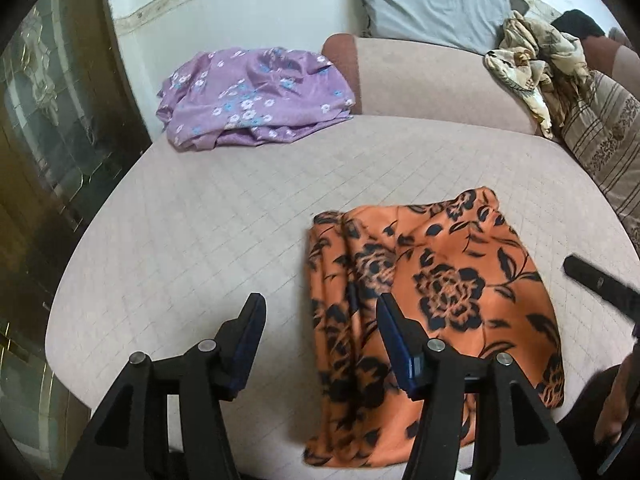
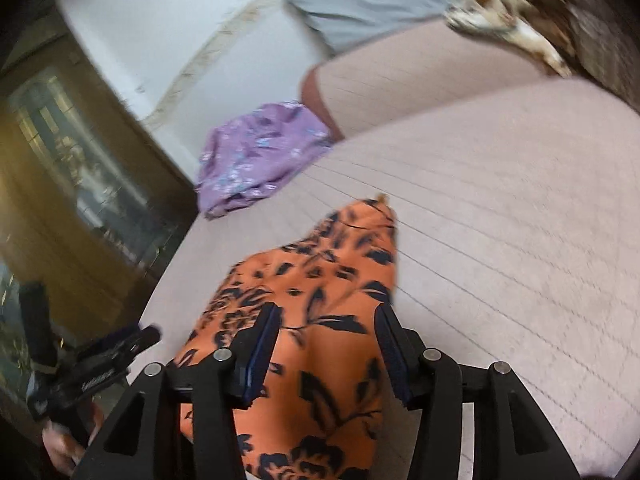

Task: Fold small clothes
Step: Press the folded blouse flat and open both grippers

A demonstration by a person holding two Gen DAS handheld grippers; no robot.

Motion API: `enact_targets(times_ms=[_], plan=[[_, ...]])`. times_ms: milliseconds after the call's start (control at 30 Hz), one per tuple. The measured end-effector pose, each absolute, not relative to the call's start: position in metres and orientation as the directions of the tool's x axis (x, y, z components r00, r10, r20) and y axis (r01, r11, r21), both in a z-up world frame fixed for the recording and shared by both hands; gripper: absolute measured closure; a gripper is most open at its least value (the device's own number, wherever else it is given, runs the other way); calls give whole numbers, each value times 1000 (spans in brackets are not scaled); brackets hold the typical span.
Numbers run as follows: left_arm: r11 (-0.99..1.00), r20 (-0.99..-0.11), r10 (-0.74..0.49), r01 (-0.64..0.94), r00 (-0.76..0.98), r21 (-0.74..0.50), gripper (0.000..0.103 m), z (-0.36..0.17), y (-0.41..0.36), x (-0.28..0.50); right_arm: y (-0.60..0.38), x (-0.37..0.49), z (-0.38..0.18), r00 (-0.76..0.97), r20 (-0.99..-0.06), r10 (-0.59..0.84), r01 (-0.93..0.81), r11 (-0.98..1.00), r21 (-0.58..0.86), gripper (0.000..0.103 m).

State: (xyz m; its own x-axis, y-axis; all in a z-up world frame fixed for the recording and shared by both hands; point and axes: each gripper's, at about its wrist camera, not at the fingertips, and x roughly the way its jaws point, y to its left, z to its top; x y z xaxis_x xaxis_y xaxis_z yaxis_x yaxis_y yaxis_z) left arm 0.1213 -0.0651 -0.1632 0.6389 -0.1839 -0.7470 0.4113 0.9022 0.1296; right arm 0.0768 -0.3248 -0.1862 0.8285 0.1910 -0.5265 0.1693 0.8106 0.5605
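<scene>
Nearest the lens in the left wrist view: left hand-held gripper (image 1: pixel 320 312), jaws wide apart, clamped on nothing, its right finger over the left edge of the orange cloth (image 1: pixel 432 300), left finger over bare cushion (image 1: pixel 180 220). Orange cloth with black flowers lying on the pink quilted cushion at 4 o'clock, roughly folded, near edge hanging over the cushion's front. At 11 o'clock, well apart from it, a crumpled purple cloth (image 1: pixel 252 96) against the end of the backrest (image 1: pixel 432 76). Grey pillow (image 1: pixel 432 0) at 12 o'clock behind the backrest; beige cloth (image 1: pixel 528 68) bunched at 1 o'clock, beside a striped pillow (image 1: pixel 604 136). Tip of the right hand-held gripper (image 1: pixel 600 284) at 3 o'clock, just past the orange cloth's right edge.

Right wrist view, blurred: right hand-held gripper (image 2: pixel 326 320) likewise spread apart, orange cloth (image 2: pixel 320 280) between and below the fingers, probably not touched, though hard to judge in the blur. Purple cloth (image 2: pixel 260 156) at 11 o'clock. Left hand-held gripper (image 2: pixel 108 356) at 8 o'clock, off the cushion's (image 2: pixel 500 220) left edge.
</scene>
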Motion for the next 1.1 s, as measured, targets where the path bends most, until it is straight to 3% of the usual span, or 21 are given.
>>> enact_targets(times_ms=[67, 267, 367, 700, 900, 1100], plan=[[897, -743, -162, 410, 650, 164, 44, -170, -76, 123, -314, 82, -188, 815, -538, 214, 143, 826, 546, 58], [904, -809, -94, 390, 580, 174, 44, -210, -79, 138, -295, 104, -217, 733, -621, 278, 159, 817, 554, 59], [909, -822, -106, 389, 559, 147, 37, -222, -73, 141, -295, 110, -228, 704, -649, 287, 177, 815, 552, 60], [909, -794, -114, 385, 597, 159, 35, -198, -47, 119, -281, 77, -207, 740, -592, 319, 111, 810, 575, 60], [900, -791, -57, 375, 609, 224, 35, -223, -45, 117, -239, 82, -228, 640, -717, 276, 106, 893, 438, 60], [913, -768, -65, 348, 637, 212, 35, -195, -37, 117, -245, 77, -210, 669, -704, 238, 133, 893, 429, 58]])
